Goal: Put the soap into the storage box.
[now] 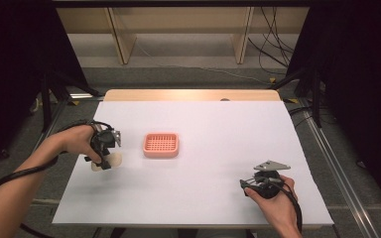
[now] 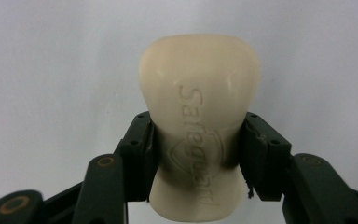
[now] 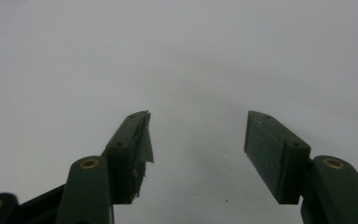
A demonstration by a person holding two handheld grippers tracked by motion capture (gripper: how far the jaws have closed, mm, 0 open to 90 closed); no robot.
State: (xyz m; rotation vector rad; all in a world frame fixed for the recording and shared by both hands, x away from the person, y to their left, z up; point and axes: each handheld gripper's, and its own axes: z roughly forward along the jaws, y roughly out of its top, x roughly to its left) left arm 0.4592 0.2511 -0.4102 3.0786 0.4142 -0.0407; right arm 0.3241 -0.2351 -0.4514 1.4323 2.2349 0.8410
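Left gripper (image 1: 104, 159): held in the person's left hand (image 1: 77, 141) at the left side of the table (image 1: 218, 198), pointing down at the white surface. Jaws closed on a soap (image 1: 110, 159), gripping it across its waist. In the left gripper view the soap (image 2: 199, 121) is a cream bar with rounded ends and "Safeguard" pressed into its face; both pads press its narrowed middle, one on each side, and the bar's far end stands out beyond the jaw tips. Whether the soap touches the table or hangs just above it, I cannot tell.

Dish (image 1: 161, 145): pink, rectangular with rounded corners, slatted inside, nothing lying in it. It sits on the table just right of the left gripper, apart from the soap.

Right gripper (image 1: 250, 182): held in the person's right hand (image 1: 275, 201) near the front right of the table, well apart from the dish. Grey three-cornered plate (image 1: 272, 165) on top. Jaws wide, with nothing between them; in the right gripper view bare white surface shows in the gap, and one pad (image 3: 137, 149) is frayed at its edge.
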